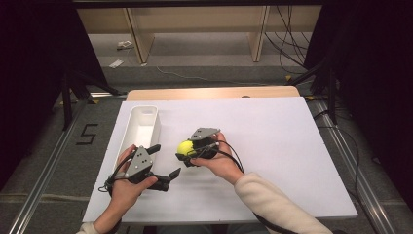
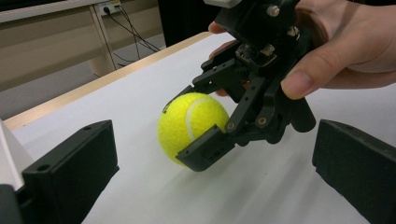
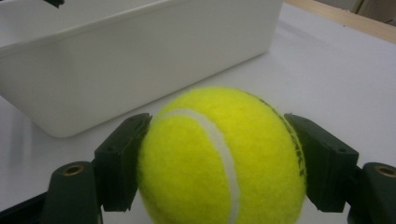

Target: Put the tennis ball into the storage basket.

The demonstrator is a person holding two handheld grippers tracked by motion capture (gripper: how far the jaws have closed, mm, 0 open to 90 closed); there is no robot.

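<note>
One fuzzy yellow tennis ball (image 1: 185, 146), clamped in my right claw (image 1: 184, 152).

My right claw's two blocky black jaws press flat against opposite sides of the round ball, its felt nap and curved white seam plain in the right gripper view; the ball is on or just above the smooth white surface (image 1: 272, 146), and I cannot tell which. Just beyond it stands a long white plastic bin (image 1: 141, 127) with straight, glossy walls and rounded corners. My left claw (image 1: 163, 161) sits near the bin's close end with its matte black jaws spread wide and nothing between them, pointing toward the ball.
</note>
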